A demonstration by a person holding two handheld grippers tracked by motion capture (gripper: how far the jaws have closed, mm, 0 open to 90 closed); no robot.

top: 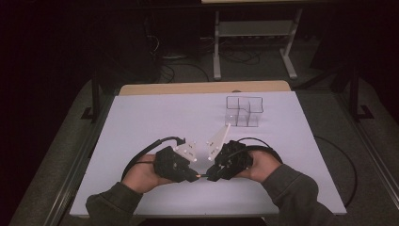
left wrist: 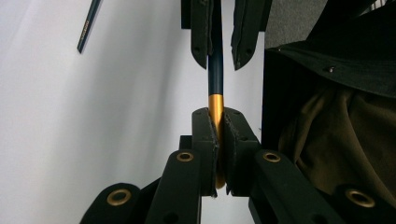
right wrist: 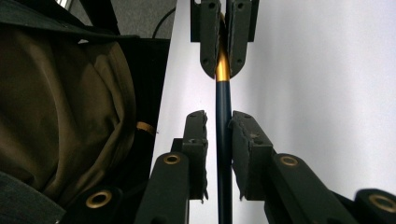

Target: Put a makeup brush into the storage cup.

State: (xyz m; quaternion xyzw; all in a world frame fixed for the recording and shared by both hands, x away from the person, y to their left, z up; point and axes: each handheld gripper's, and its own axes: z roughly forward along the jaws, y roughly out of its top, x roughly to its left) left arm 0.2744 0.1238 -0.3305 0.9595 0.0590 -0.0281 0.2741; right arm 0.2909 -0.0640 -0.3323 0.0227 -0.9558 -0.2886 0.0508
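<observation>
A dark blue pen with a gold section runs between the two grippers, which face each other tip to tip over the near middle of the white table. My left gripper is shut on the pen's gold section. My right gripper stands open around the blue barrel, with a gap showing between pad and barrel on one side. In the high view the left gripper and right gripper nearly meet, with a short piece of the pen between them.
A clear divided box stands on the table at the back right. A second dark pen lies on the table beyond the grippers. Olive sleeves come in from the near edge. A wooden strip edges the far side.
</observation>
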